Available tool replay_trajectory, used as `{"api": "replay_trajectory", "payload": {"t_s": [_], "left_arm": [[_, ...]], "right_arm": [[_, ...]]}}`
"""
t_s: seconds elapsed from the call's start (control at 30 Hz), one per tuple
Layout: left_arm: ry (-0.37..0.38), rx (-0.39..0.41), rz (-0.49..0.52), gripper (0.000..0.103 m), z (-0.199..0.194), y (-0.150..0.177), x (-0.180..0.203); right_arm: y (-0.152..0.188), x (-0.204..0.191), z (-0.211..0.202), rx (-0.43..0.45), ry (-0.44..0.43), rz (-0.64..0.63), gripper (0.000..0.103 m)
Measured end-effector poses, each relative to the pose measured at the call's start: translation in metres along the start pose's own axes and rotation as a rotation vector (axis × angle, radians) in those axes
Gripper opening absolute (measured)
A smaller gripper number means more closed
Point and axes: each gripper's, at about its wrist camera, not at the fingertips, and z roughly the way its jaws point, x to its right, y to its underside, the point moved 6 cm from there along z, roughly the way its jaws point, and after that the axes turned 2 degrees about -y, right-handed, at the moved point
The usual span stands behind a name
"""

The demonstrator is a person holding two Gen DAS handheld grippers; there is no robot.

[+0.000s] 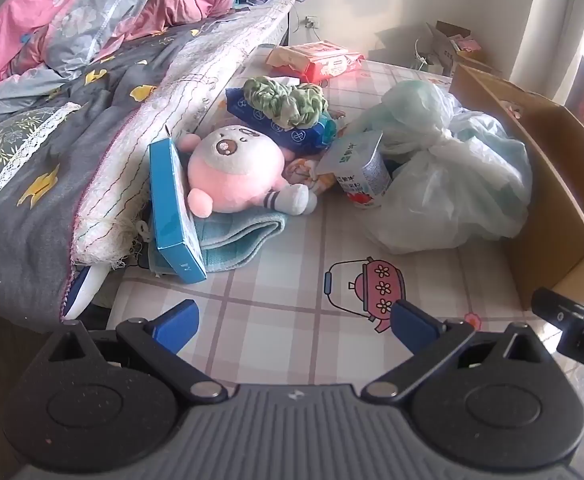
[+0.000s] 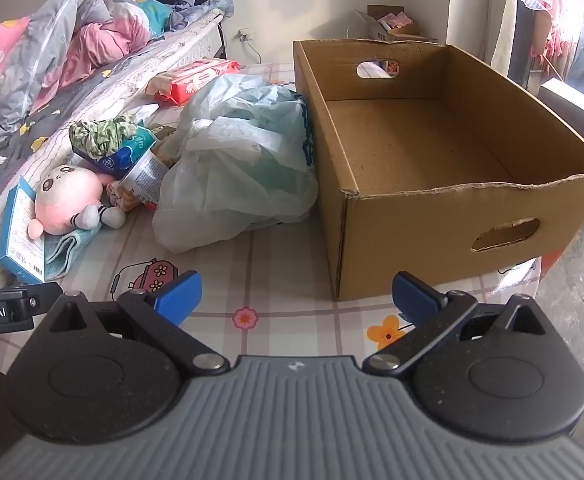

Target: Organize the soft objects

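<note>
At the lower edge of both wrist views, my grippers hang over the checked mat with nothing in them: the left gripper point(image 1: 293, 322) has its blue fingers point(image 1: 176, 320) spread wide, and the right gripper point(image 2: 295, 300) stands equally wide and empty.

The soft objects lie in a heap at centre-left of the left view, against the side of the bed point(image 1: 92, 152). The pink plush toy point(image 1: 236, 168) rests on a folded teal towel point(image 1: 244, 236), wedged beside a leaning blue box point(image 1: 174, 208). A crumpled green cloth point(image 1: 288, 102) sits above it on a dark blue pack point(image 1: 292, 132). A tied plastic bag point(image 1: 443, 184) fills centre-right, touching the cardboard box point(image 2: 431, 216), which is empty in the right view.

Judged procedure, nothing yet sorted:
1. Take the plush toy first; it lies uppermost and nearest.
2. Close on its round body, not a limb, so it does not swing.
3. Approach from the toy's right side, clear of the blue box and the milk carton point(image 1: 361, 176), which may tip.
4. Lift before traversing over the bag to the cardboard box.
</note>
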Motion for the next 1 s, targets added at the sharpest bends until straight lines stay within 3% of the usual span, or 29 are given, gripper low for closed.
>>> {"api": "replay_trajectory", "payload": {"t_s": [1.0], "left_arm": [[0.015, 0.002, 0.033, 0.102, -0.002, 0.002, 0.0083]], "right_arm": [[0.0016, 0.0023, 0.0001, -0.012, 0.011, -0.005, 0.102]]}}
